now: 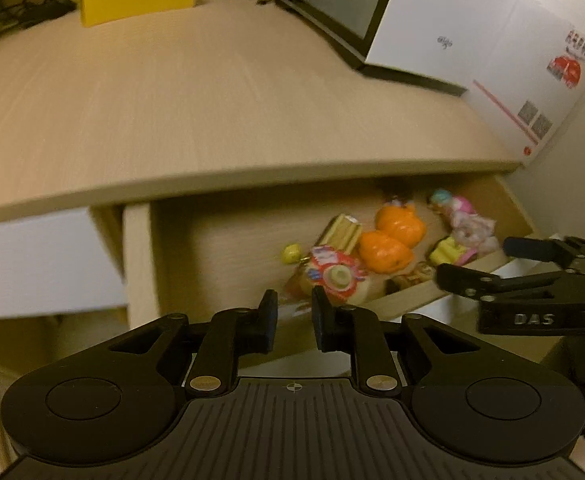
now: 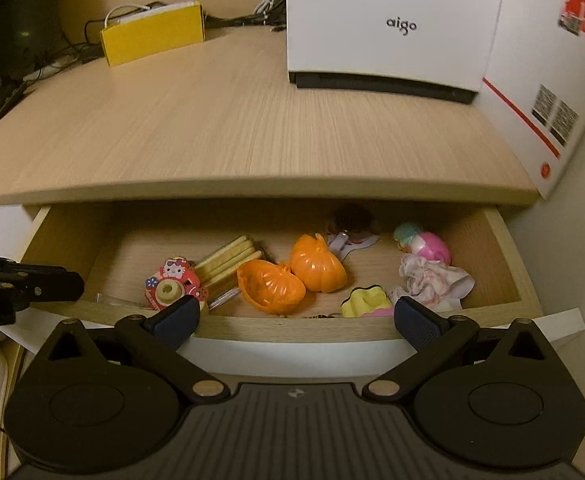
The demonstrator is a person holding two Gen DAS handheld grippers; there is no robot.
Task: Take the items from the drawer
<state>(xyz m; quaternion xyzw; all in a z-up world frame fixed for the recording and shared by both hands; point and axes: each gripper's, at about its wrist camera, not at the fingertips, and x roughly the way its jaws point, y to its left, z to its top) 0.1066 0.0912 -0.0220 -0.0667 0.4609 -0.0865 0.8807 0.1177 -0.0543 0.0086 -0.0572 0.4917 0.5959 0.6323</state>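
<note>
Two claws hover before the drawer (image 2: 504,240): right claw (image 2: 296,312) wide open, left claw (image 1: 294,316) narrowly parted, empty.

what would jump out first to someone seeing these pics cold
The open drawer under the desk edge, strewn with small toys: two bright orange pumpkin halves sit mid-drawer, with a pink doll toward the right. On the desk above, a white aigo box stands at the back right and a yellow box at the back left.
</note>
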